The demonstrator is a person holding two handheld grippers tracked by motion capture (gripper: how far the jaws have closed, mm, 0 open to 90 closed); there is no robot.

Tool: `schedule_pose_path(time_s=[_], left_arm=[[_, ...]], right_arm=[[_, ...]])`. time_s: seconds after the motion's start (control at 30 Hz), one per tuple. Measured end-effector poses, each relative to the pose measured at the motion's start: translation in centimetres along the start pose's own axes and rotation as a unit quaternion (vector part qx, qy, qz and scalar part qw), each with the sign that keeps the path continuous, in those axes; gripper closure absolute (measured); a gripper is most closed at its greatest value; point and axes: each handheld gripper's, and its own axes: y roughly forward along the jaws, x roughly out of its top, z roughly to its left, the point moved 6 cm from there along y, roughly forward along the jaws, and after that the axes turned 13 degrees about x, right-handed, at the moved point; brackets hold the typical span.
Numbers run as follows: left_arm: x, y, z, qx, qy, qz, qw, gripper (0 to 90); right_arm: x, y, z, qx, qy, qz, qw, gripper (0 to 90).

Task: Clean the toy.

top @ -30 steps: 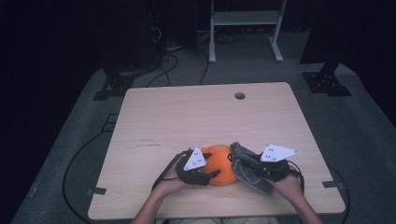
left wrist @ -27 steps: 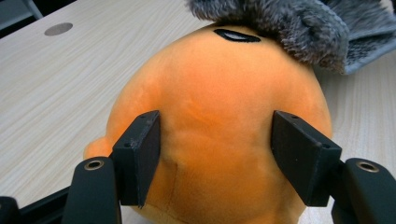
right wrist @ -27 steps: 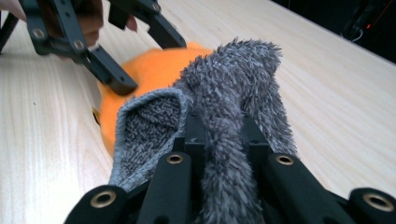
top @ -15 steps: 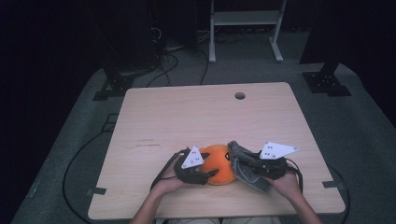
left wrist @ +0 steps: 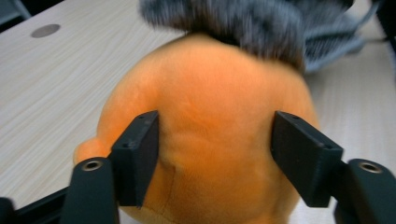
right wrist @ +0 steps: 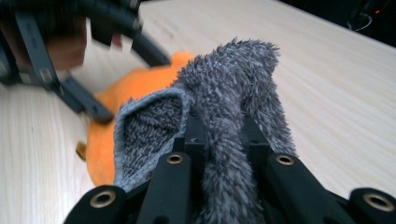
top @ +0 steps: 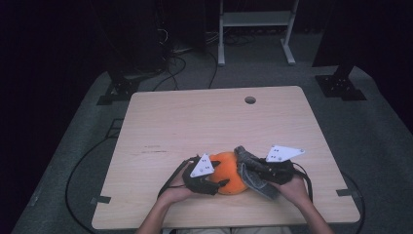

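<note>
My left gripper point(left wrist: 212, 154) just opening, jaws apart astride the orange plush point(left wrist: 210, 116) mid-frame, my right gripper point(right wrist: 219, 140) clamped on the grey fuzzy cloth point(right wrist: 229, 88)

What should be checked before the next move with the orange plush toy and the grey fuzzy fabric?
1. Right gripper clamped on the grey fuzzy fabric: ok, jaws shut on a fold of it.
2. Left gripper astride the orange plush toy: ok, a jaw on each flank; its jaws have just been opening.
3. Left pads pressing the plush: cannot tell, the contact is hard to judge.
4. Fabric against the toy: ok, it lies over the toy's far end in the left gripper view.
5. Toy resting on the wooden table: ok.
6. Room ahead on the table: ok, bare wood up to the cable hole.
</note>
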Motion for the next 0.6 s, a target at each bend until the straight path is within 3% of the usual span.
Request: schedule_pose_path(time_s=[0.1, 0.17, 0.27, 0.37, 0.47, 0.5, 0.6], left_arm=[[1.2, -0.7, 0.4, -0.008, -0.037, -0.024, 0.999, 18.6], [1.6, -0.7, 0.9, 0.012, -0.051, -0.018, 0.9985, 14.2], [0.9, 0.2, 0.9, 0.032, -0.046, 0.015, 0.9983, 9.9], [0.6, 0.7, 0.6, 0.033, -0.045, 0.028, 0.998, 10.0], [0.3, 0.8, 0.4, 0.037, -0.028, 0.035, 0.9983, 17.1], [0.2, 0.9, 0.4, 0.036, -0.032, 0.034, 0.9982, 20.2], [0.1, 0.7, 0.4, 0.03, -0.031, 0.031, 0.9986, 21.8]], right_arm=[[-0.4, -0.5, 0.8, 0.004, -0.011, 0.009, 0.9999, 76.7], [-0.8, -0.7, 1.5, 0.013, -0.021, 0.014, 0.9996, 76.7], [-1.2, -0.8, 2.3, 0.021, -0.037, 0.02, 0.9989, 76.6], [-1.4, -0.9, 2.7, 0.022, -0.046, 0.025, 0.9984, 76.6], [-1.3, -1.3, 2.5, 0.029, -0.042, 0.023, 0.9985, 76.6], [-0.9, -1.6, 2.2, 0.029, -0.035, 0.011, 0.9989, 76.6], [0.1, -1.7, 1.0, 0.008, -0.017, -0.015, 0.9997, 76.7]])
